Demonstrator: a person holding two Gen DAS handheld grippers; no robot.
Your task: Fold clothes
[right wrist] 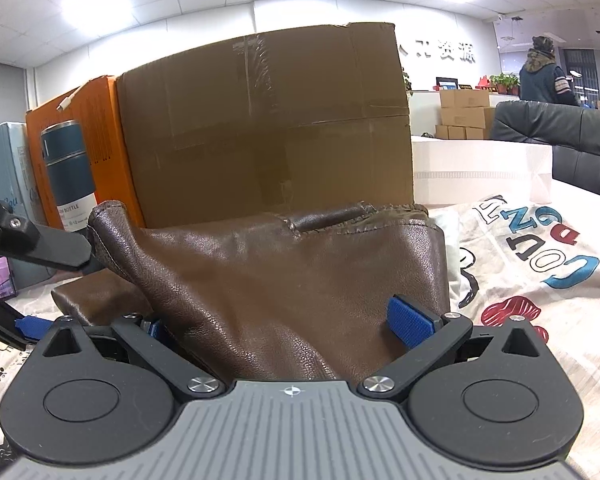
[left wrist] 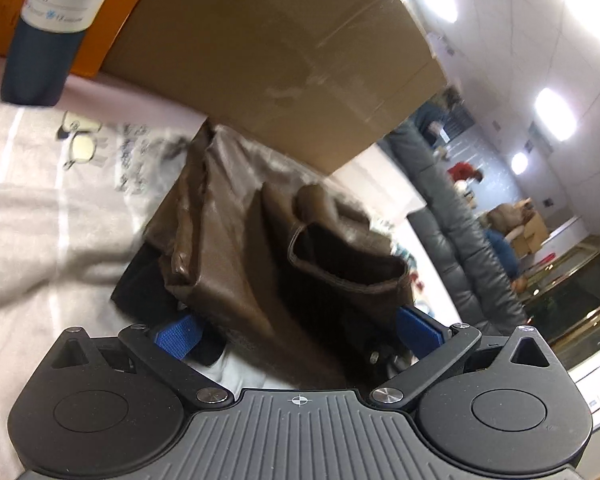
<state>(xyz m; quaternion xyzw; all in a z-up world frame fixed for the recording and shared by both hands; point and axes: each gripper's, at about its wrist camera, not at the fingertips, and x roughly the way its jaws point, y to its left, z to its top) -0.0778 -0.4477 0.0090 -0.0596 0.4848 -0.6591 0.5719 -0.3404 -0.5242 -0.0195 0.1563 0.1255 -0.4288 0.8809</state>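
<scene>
We're mid-fold on a brown leather garment, maybe a jacket or trousers, can't tell which. It sits on a printed cloth-covered surface, bunched and partly raised, right in front of a big cardboard box.

Right gripper: jaws spread wide, blue pads either side of a thick fold of leather that fills the gap. The near pad looks just touching the material, the far one is mostly hidden, so whether it's actually clamped we can't tell.

Left gripper: also wide apart, leather and its dark lining bulging between the pads. Same problem, grip not confirmed. In the right wrist view its black linkage pokes in at the left edge, near the garment's folded corner.

Step, as we judge it: lifting or carrying a folded section over. The next move calls for both sides moving together so the stiff leather doesn't buckle, then laying it flat clear of the box and the blue bottle.
</scene>
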